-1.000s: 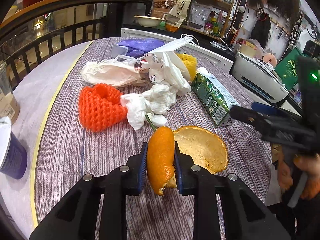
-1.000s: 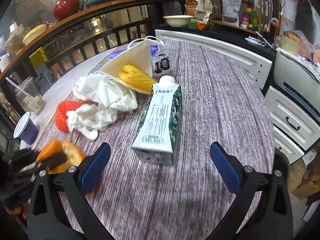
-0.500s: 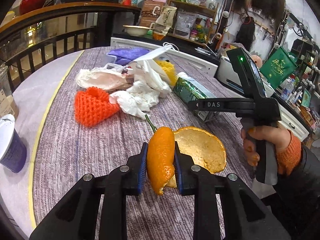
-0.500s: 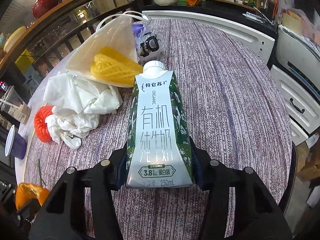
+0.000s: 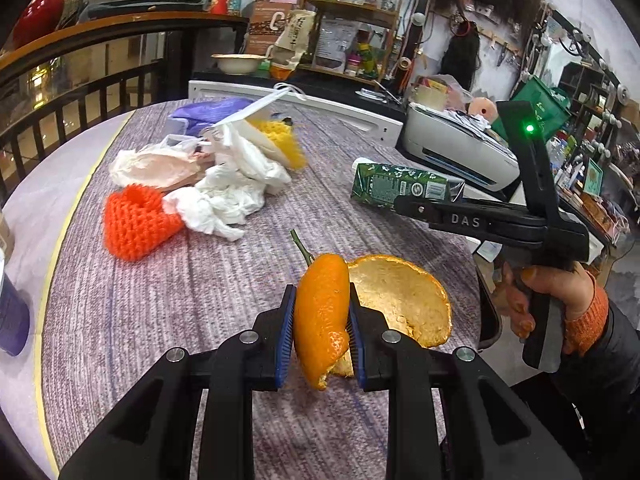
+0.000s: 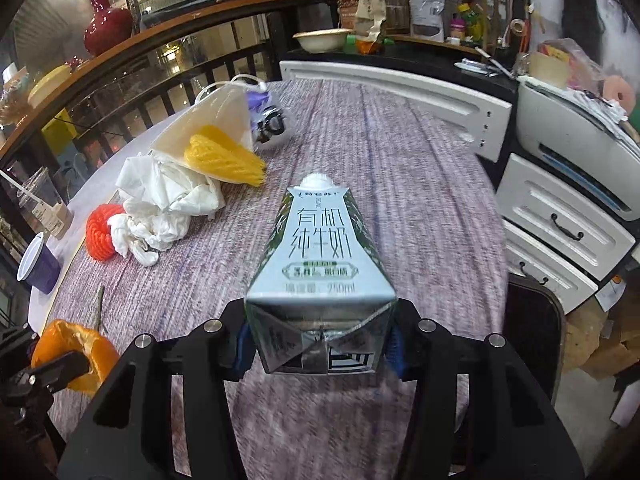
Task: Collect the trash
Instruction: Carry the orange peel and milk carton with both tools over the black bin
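- Left gripper [image 5: 320, 338]: jaws clamped on the orange peel [image 5: 322, 316], held on edge, its length pointing forward.
- Right gripper [image 6: 318, 346]: jaws pinch the milk carton [image 6: 320, 276] across its base — long axis straight ahead, cap [image 6: 317, 179] farthest away, and seemingly lifted clear of the table [image 6: 420, 184].
- Remaining trash — crumpled tissues [image 5: 224, 204], orange foam net [image 5: 134, 224] — lies ahead and left, nearer the left gripper.

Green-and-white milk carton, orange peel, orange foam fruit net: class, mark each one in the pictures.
Green-and-white milk carton [image 6: 320, 248]: right wrist view, printed front face.
Orange peel [image 5: 320, 320]: left wrist view, outer skin between the claw's pads.
Orange foam fruit net [image 5: 134, 222]: left wrist view, middle of the mesh.
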### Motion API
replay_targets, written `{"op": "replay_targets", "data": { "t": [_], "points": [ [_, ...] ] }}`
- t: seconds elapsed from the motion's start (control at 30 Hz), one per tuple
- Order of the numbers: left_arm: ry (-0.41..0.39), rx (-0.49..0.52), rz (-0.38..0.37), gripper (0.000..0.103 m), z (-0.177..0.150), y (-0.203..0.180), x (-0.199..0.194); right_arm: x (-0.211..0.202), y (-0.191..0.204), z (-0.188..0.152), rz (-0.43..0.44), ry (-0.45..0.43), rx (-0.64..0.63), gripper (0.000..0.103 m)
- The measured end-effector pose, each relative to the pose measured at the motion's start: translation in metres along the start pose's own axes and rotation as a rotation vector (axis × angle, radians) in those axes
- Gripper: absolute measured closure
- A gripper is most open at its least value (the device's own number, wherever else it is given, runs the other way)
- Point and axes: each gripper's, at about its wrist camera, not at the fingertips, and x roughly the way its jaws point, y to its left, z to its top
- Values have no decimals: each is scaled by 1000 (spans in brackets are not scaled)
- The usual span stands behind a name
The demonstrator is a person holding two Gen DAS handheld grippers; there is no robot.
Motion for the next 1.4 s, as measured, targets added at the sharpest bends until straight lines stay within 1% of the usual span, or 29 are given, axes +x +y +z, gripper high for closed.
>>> {"op": "replay_targets", "data": {
  "t": [0.2,0.43,0.57,0.63,0.73,0.83,0.93,1.07,1.17,1.2,1.33,1.4],
  "points": [
    [11,47,-44,79,9,-30,13,-38,-31,-15,-30,-55,20,52],
    [21,100,-106,79,18,-73,30,-69,-74,-33,-74,-74,78,52],
    [15,111,-130,79,25,-89,32,-79,-85,-36,-65,-96,97,52],
    [14,116,-134,79,27,-94,35,-86,-87,-36,-72,-114,84,52],
    [7,129,-151,79,29,-108,36,-95,-99,-37,-104,-128,82,52],
    [7,147,-177,79,32,-125,40,-102,-130,-45,-165,-123,139,52],
    [28,168,-214,79,33,-146,50,-93,-159,-58,-215,-78,194,52],
    [53,217,-234,79,30,-177,68,-55,-190,-86,-242,55,239,52],
    [91,225,-244,79,24,-192,85,-21,-209,-108,-235,149,293,52],
    [104,232,-247,79,21,-198,91,-7,-216,-116,-229,192,308,52],
    [141,259,-239,79,9,-210,104,40,-234,-145,-197,316,371,52],
    [160,269,-240,79,4,-212,108,58,-239,-154,-182,363,396,52]
  ]
}}
